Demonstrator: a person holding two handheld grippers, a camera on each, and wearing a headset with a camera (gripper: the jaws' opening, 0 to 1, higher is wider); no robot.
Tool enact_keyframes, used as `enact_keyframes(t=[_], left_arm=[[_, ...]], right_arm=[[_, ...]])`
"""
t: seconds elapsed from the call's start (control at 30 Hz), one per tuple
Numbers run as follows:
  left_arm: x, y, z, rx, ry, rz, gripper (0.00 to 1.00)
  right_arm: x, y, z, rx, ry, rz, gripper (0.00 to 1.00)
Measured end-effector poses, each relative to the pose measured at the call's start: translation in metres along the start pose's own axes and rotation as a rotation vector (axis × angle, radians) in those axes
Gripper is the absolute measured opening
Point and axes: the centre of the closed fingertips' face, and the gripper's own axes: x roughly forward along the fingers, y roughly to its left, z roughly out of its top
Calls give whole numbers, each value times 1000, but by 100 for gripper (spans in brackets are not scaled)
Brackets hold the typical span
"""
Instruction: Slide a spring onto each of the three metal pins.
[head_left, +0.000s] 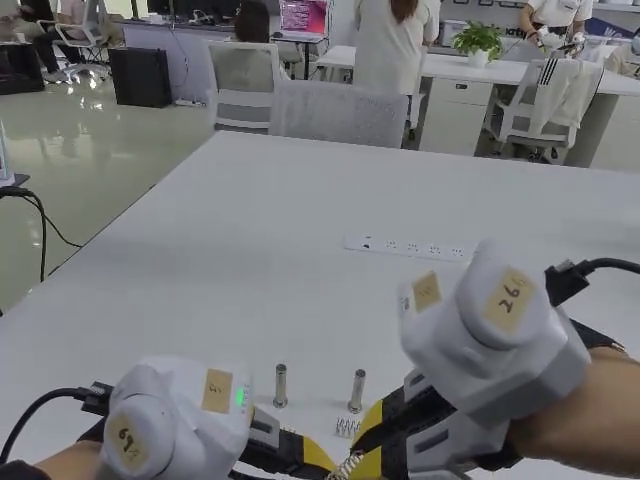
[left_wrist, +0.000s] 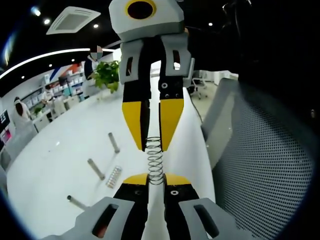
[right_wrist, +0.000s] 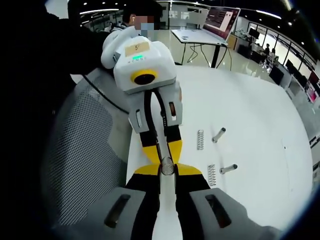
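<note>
Now | left tongs, right tongs: both clamped on spring | pins upright

Two hand-held tools are pictured: the left gripper and the right gripper are each cased in a rounded white housing, with black jaws tipped in yellow. A tan sticker marked "26" is fixed to the right housing. Handwritten tan labels and a lit green light are carried on the left. Small screws are set in the jaws. A black cable is led from the left housing's rear, and a second black cable from the right.
</note>
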Motion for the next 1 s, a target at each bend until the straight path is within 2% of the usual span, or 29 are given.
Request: enact_keyframes(t=[0.1, 0.27, 0.37, 0.5, 0.63, 0.8, 1.0], left_arm=[[1, 0, 0, -1, -1, -1, 3], [1, -2, -1, -8, 7, -6, 2], [2, -3, -2, -18, 7, -8, 2], [0, -1, 3, -28, -18, -5, 2], [1, -3, 3, -31, -18, -8, 2], [-2, -1, 10, -38, -47, 0, 2], [0, -2, 7, -50, -43, -5, 2]], right_arm=[[1, 0, 3, -5, -2, 1, 7], [4, 2, 2, -16, 29, 16, 8], [5, 2, 3, -23, 31, 18, 8], [10, 4, 1, -22, 42, 27, 8], [12, 4, -1, -24, 53, 29, 8], [14, 3, -1, -20, 50, 33, 9], [17, 2, -4, -9, 59, 38, 8]])
